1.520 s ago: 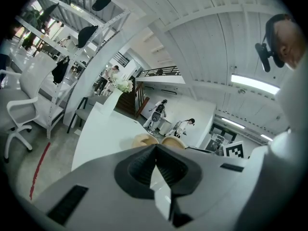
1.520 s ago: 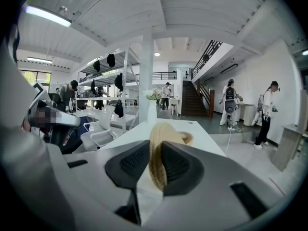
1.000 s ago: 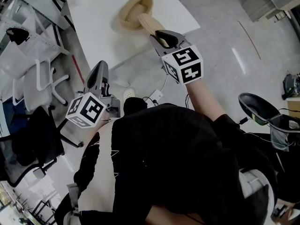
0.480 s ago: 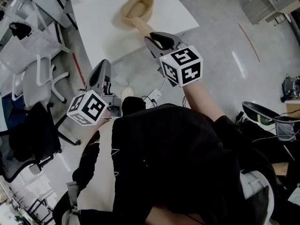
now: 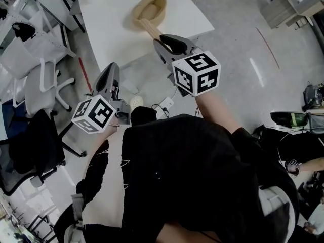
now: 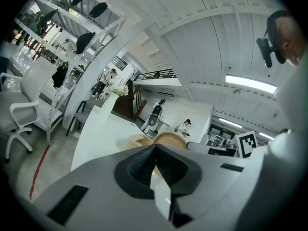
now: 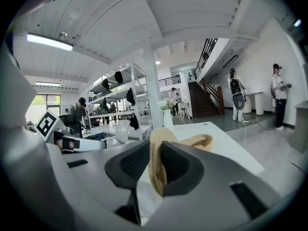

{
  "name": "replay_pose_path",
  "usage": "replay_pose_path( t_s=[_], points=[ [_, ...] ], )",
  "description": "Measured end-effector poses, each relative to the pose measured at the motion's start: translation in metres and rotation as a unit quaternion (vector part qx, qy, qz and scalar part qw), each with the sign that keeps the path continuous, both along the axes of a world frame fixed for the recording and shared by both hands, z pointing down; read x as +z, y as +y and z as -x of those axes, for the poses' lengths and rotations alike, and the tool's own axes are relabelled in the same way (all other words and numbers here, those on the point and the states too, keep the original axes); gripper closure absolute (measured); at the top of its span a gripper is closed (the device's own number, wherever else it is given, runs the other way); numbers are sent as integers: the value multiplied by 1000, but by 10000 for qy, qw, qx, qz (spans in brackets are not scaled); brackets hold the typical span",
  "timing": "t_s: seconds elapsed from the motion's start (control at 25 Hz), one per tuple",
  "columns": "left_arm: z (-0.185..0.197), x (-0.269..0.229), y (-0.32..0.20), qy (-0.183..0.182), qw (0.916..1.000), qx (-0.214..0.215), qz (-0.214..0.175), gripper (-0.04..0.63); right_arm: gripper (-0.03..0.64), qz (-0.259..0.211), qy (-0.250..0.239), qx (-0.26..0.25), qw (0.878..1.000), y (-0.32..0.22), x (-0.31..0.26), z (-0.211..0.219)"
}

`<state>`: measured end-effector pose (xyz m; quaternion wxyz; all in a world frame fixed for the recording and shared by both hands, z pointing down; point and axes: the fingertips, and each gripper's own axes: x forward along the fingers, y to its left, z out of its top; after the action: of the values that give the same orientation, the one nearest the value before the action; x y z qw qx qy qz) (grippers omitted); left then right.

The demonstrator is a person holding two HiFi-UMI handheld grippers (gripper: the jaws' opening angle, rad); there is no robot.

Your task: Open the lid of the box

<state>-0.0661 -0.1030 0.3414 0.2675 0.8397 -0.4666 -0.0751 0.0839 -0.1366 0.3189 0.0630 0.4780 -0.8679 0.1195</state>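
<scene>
A round tan woven box stands uncovered on the white table. Its lid is clear of the box and seen edge-on, tilted, between box and table edge. My right gripper is shut on the lid's rim. In the right gripper view the lid's rim sits between the pads, with the box beyond. My left gripper hangs over the floor beside the table, shut and empty; its pads meet. From there the lid and box lie ahead.
White office chairs and a black chair stand at the left. A power strip with cables lies on the floor below the table's edge. Shelving and people stand far off.
The right gripper has drawn the lid off the box, up and toward me, and rolled it more edge-on. The box's inside now shows. The left gripper has stayed put.
</scene>
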Motion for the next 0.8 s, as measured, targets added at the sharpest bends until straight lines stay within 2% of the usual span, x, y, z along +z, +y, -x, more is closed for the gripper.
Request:
replay_pose_path(
  t_s=[0.28, 0.8],
  points=[
    [-10, -3, 6, 10, 10000, 41, -54, 584, 532, -8, -298, 188, 9994, 12, -6, -14],
    [-23, 3, 28, 31, 10000, 49, -48, 584, 532, 47, -297, 383, 9988, 31, 4, -36]
  ],
)
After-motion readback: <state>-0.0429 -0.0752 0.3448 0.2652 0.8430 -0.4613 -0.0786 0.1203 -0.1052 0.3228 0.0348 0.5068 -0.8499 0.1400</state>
